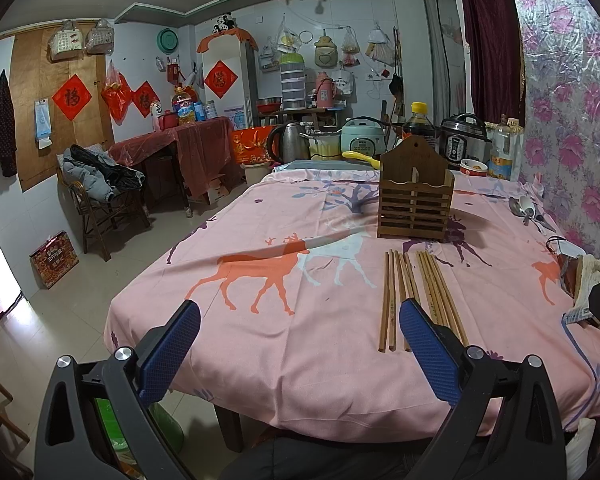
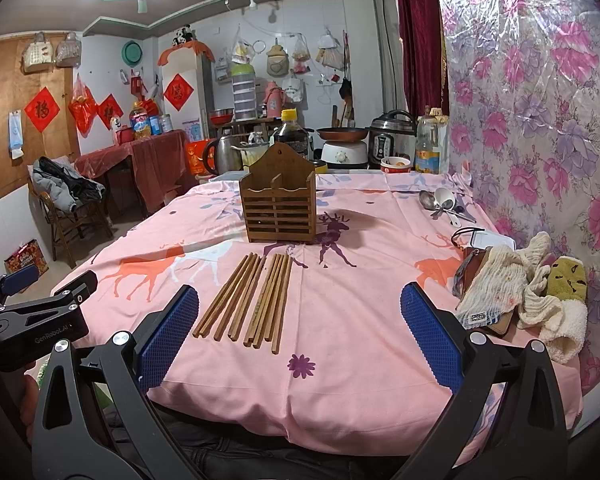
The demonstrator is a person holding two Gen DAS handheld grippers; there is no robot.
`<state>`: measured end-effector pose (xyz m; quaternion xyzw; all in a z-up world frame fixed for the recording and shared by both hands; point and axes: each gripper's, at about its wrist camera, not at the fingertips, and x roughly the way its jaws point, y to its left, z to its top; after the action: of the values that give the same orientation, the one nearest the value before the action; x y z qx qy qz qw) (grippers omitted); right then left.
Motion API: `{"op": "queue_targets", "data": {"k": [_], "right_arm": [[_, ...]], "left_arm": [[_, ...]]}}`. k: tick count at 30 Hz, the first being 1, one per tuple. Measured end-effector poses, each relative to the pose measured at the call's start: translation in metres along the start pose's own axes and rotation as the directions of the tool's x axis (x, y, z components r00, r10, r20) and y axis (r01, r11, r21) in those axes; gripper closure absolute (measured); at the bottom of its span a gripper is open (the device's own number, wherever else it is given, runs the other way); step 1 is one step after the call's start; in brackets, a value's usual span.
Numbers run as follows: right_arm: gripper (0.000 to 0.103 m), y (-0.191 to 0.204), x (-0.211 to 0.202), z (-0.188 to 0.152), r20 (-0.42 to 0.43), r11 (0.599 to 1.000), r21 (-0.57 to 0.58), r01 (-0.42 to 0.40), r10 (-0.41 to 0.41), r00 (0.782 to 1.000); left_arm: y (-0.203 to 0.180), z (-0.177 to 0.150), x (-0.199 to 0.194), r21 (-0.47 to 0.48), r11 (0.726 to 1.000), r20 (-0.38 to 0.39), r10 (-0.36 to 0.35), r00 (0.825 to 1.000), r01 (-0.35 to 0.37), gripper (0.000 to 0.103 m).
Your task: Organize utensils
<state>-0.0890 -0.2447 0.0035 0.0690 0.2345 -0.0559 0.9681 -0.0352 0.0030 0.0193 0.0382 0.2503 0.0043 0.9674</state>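
Both claws hang wide apart over the near edge of the desk (image 2: 340, 380), and neither has hold of anything: the left claw (image 1: 300, 346) spreads its blue pads with only pink deer-print cloth between them, and the right claw (image 2: 300, 330) is splayed just as far. In the right wrist view the left claw's black body shows at the left edge, and there's white lettering on it, "GenRobot.AI". The chopsticks (image 2: 252, 300) lie flat on the cloth in two loose bunches side by side, long axes running from the near edge away toward the wooden utensil holder (image 2: 278, 200), the left bunch fanning a little leftward at its near ends. In the left wrist view the chopsticks (image 1: 416, 300) sit just past the left claw's right-hand pad, which covers some near tips. The holder (image 1: 415, 196) stands upright mid-desk, slatted front facing us, a divider splitting it in two. Over by the floral wall lies a cluster of spoons (image 2: 440, 202), bowls away, handles angled to the near right. Red diamond posters (image 2: 179, 91) hang on the far wall, each with one Chinese character.
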Motion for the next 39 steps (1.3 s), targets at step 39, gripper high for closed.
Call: {"op": "queue_targets", "data": {"k": [39], "right_arm": [[0.006, -0.011, 0.044, -0.024, -0.105, 1.000, 0.007, 0.011, -0.010, 0.994]], "left_arm": [[0.004, -0.025, 0.048, 0.003, 1.000, -0.152, -0.009, 0.988, 0.009, 0.006]]}}
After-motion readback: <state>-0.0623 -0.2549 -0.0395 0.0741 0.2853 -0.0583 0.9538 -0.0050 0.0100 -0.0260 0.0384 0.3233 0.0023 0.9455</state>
